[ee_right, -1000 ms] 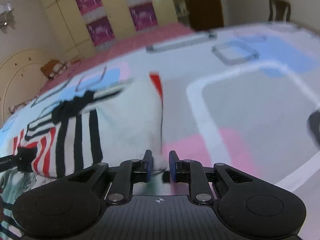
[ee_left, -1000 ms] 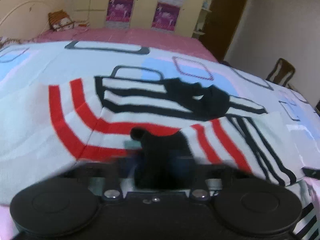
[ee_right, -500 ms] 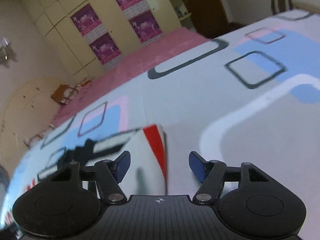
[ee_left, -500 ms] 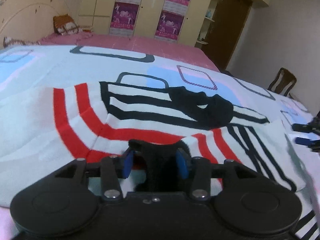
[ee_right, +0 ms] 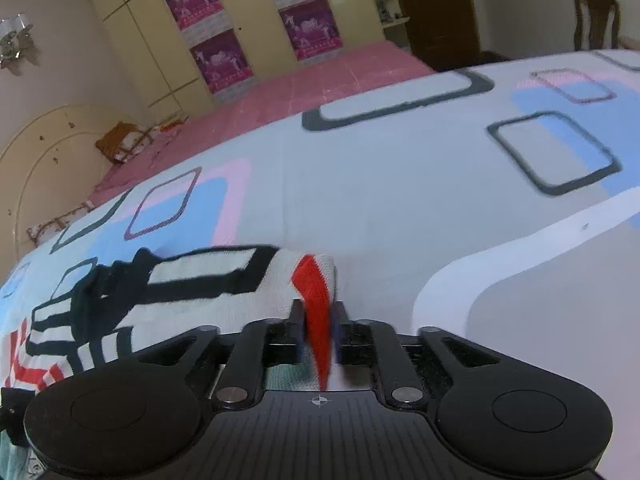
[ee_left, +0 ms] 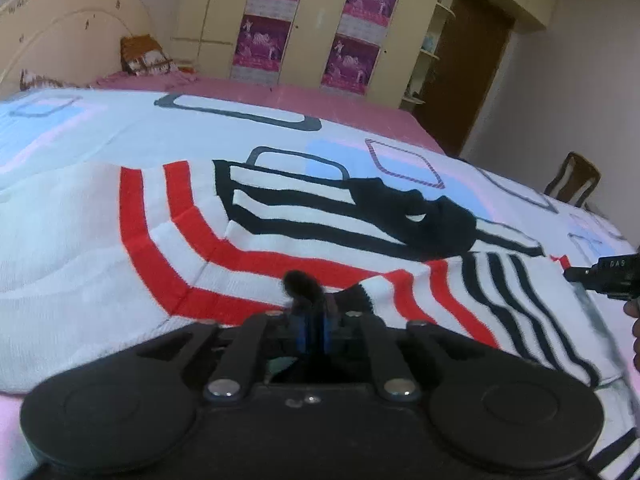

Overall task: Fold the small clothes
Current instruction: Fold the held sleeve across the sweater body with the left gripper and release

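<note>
Closest in, the left tool (ee_left: 314, 326) is clenched on a black-edged fold of the striped knit sweater (ee_left: 280, 240), a tuft of dark fabric poking up just ahead of its blue pads. The right tool (ee_right: 318, 330) is likewise clenched, pinching a red-striped corner of the same garment between its fingers. Both grips sit on the near edge of the cloth, which suggests the two pinch points are meant to lift that edge together and carry it over as one fold; that is a judgement from the grasp alone.

Ahead of the left tool the sweater lies spread on the bed (ee_left: 120, 132), mostly flat with soft ridges. It is white knit, with broad red bands curving to the left of the tool and narrower black bands beyond and to the right; a dark collar or cuff bunches up farther ahead. From the right tool, the garment reaches away to the left, its far edge bordered in black.

Beyond the sweater, the bedspread shows pale blue, pink and grey rectangles. Farther off stand a cream wardrobe (ee_right: 224, 40) with purple posters and a wooden chair (ee_left: 574, 180).
</note>
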`<state>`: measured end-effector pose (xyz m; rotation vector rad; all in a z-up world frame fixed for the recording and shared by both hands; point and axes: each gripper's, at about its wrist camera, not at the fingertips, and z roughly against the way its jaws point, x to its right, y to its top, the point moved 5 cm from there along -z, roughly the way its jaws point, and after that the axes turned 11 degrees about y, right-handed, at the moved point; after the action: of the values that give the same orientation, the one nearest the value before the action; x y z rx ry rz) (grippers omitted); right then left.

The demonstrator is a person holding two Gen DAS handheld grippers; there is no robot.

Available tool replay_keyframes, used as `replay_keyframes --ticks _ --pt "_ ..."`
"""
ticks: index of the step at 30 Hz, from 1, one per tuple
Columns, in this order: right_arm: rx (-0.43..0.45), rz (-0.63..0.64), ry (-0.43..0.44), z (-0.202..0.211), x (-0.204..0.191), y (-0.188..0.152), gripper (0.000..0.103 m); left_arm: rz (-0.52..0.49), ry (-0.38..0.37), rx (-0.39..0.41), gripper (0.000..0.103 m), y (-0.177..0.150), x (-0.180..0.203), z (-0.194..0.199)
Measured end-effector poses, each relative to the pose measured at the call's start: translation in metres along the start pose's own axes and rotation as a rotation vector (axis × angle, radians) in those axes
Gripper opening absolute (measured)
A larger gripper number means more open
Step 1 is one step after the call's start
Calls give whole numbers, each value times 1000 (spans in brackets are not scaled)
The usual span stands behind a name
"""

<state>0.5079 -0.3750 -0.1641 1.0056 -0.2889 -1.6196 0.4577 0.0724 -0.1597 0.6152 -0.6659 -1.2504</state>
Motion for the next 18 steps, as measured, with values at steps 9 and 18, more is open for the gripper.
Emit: replay_keyframes --ticks 9,18 --pt "-67 325 183 12 -97 -30 38 -202 -107 34 54 9 113 6" --pt "-97 237 38 -10 -28 -3 19 -207 -16 -2 52 -4 77 -22"
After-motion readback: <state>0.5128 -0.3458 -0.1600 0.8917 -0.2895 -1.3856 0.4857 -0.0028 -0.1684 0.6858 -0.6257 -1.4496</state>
